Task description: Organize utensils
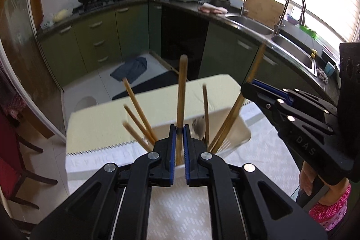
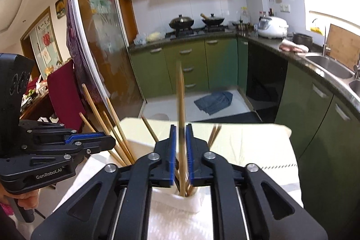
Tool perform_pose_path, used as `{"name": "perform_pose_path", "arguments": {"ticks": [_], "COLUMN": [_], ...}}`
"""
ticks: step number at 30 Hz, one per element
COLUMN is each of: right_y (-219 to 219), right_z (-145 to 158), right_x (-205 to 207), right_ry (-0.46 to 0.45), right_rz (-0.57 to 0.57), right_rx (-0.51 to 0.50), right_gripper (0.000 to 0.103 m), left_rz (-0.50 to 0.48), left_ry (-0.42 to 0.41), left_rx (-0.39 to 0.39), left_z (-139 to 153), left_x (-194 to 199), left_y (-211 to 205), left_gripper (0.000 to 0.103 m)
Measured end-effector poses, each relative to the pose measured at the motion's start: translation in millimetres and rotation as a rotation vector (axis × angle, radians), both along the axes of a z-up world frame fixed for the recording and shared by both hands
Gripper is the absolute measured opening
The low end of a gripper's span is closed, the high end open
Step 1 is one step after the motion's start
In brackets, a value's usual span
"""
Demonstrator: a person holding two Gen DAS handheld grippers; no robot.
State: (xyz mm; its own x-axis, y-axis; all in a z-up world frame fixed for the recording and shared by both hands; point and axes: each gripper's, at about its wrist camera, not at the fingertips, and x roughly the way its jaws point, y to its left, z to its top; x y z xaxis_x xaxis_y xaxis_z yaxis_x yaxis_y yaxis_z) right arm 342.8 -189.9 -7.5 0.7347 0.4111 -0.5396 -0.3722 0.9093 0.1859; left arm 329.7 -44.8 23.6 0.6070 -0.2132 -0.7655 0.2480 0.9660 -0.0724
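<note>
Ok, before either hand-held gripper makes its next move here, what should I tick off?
1. Left hand-held gripper shut on the wooden handle: ok.
2. Handle's lower end inside the white holder: cannot tell, the gripper hides it.
3. Chopsticks between the right hand-held gripper jaws reach into the holder: ok.
4. Right grip firm: not ok, the pads look slightly apart and the chopsticks are blurred.
5. Leaning chopsticks in the holder clear of both jaws: ok.
6. The two grippers apart from each other: ok.
</note>
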Motion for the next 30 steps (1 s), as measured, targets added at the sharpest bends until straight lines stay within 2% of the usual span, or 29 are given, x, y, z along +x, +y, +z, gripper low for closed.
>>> {"name": "perform_pose_path", "arguments": {"ticks": [1,3,7,8,9,10,11,13,15,16,18,20,24,30], "right_y": [0,0,-6,-9,-12,-17,-21,-35,-48,-53,-69,-83,-103,-113], "right_z": [-5,-13,-10,-6,-1,3,7,9,4,-1,-14,-23,-30,-18], "right_x": [-1,-4,-30,-43,-57,-71,-86,-125,-158,-173,-205,-231,-280,-354], "right_ry": [0.007,0.016,-0.01,-0.033,-0.054,-0.077,-0.097,-0.131,-0.146,-0.147,-0.138,-0.143,-0.155,-0.231], "right_rz": [0.0,0.0,-0.001,-0.003,-0.007,-0.009,-0.012,-0.024,-0.039,-0.046,-0.059,-0.078,-0.123,-0.122], "right_rx": [-0.001,-0.001,0.003,0.002,0.001,0.001,0.004,0.005,0.0,0.001,0.008,0.031,0.037,-0.009], "right_gripper": [0.018,0.019,0.019,0.022,0.032,0.037,0.042,0.049,0.068,0.072,0.09,0.097,0.098,0.098], "left_rz": [0.0,0.008,0.017,0.022,0.026,0.032,0.036,0.04,0.067,0.077,0.1,0.128,0.164,0.179], "left_ry": [0.008,0.023,0.015,-0.003,-0.026,-0.064,-0.102,-0.178,-0.265,-0.29,-0.309,-0.309,-0.313,-0.354], "left_rx": [-0.003,-0.021,-0.054,-0.071,-0.086,-0.098,-0.094,-0.063,-0.028,-0.023,-0.023,-0.035,-0.037,-0.064], "left_z": [-4,-14,-21,-18,-14,-9,-4,1,0,-2,-9,-17,-23,-3], "left_x": [-1,0,-14,-22,-31,-46,-60,-92,-133,-152,-181,-209,-252,-305], "left_y": [0,4,11,14,18,22,25,28,34,38,44,52,64,75], "left_gripper": [0.009,0.021,0.024,0.032,0.045,0.052,0.064,0.074,0.092,0.093,0.095,0.096,0.096,0.096]}}
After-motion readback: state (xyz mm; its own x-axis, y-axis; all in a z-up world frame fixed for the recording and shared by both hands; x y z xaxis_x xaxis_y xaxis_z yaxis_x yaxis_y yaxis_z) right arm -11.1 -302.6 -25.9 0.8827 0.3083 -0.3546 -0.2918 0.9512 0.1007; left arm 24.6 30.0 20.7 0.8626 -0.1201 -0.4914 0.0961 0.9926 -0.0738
